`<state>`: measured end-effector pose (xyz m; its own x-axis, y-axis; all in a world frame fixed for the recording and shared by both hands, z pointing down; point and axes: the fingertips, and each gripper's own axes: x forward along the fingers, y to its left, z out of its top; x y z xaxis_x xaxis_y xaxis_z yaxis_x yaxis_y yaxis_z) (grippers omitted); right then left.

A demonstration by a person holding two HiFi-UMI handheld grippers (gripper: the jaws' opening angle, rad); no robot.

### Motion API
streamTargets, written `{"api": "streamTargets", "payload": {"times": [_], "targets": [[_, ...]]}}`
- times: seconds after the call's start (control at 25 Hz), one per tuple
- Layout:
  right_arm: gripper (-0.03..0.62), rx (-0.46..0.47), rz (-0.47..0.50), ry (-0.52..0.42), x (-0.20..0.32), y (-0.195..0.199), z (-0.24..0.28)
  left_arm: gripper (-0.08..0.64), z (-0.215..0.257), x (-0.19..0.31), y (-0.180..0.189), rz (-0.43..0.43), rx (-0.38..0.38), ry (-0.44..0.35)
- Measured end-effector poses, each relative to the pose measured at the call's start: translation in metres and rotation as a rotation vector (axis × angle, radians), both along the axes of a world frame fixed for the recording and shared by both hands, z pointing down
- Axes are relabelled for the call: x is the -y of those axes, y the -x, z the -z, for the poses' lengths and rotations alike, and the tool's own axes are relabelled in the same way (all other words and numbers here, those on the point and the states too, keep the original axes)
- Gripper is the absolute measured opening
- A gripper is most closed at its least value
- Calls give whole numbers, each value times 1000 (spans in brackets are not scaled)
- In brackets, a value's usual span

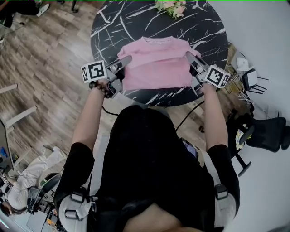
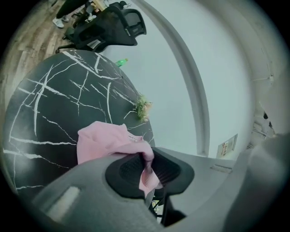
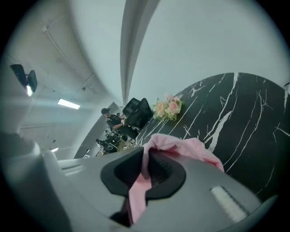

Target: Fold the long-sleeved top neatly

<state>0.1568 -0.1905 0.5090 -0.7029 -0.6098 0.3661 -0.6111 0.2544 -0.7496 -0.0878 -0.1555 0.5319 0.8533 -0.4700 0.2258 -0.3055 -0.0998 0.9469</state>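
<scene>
The pink long-sleeved top (image 1: pixel 156 63) lies partly folded on the round black marble table (image 1: pixel 113 27), near its front edge, neckline toward the far side. My left gripper (image 1: pixel 128 59) is shut on the top's left edge; in the left gripper view pink cloth (image 2: pixel 147 170) is pinched between the black pads. My right gripper (image 1: pixel 188 55) is shut on the top's right edge, and pink fabric (image 3: pixel 145 174) hangs through its jaws in the right gripper view. Both grippers hold the cloth at about the same height.
A small bunch of pink flowers (image 1: pixel 171 7) stands at the table's far edge. Black office chairs (image 1: pixel 265 131) and cables sit at the right on the pale floor. Wooden floor (image 1: pixel 45 68) lies to the left. The table's front edge is close to my body.
</scene>
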Motion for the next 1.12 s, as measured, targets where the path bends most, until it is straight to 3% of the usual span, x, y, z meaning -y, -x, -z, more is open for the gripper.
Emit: {"api": "streamTargets", "payload": {"times": [0.12,0.28,0.44,0.52,0.6,0.72,0.92,1.04,1.12], "targets": [[20,-18,-16,48,10,3,-18,55,-9,11,2,48,-70,80],[20,-27,-36,116,27,6,-38,73,-27,26,8,86,-94,169],[44,12,-59,188,46,16,-53,163,-42,46,18,131,-150,236],[161,36,-82,211,50,15,-58,183,-46,47,19,140,-146,239],[187,47,-116,224,55,9,-61,207,-48,46,18,145,-144,238],[190,60,-163,241,64,2,-67,231,-50,51,21,173,-163,261],[190,4,-215,242,73,-6,-78,252,-53,63,37,229,-182,269],[190,7,-275,222,82,-15,-77,252,-53,67,48,218,-130,229],[189,-18,-285,189,87,-18,-71,252,-52,68,51,161,-46,156]]}}
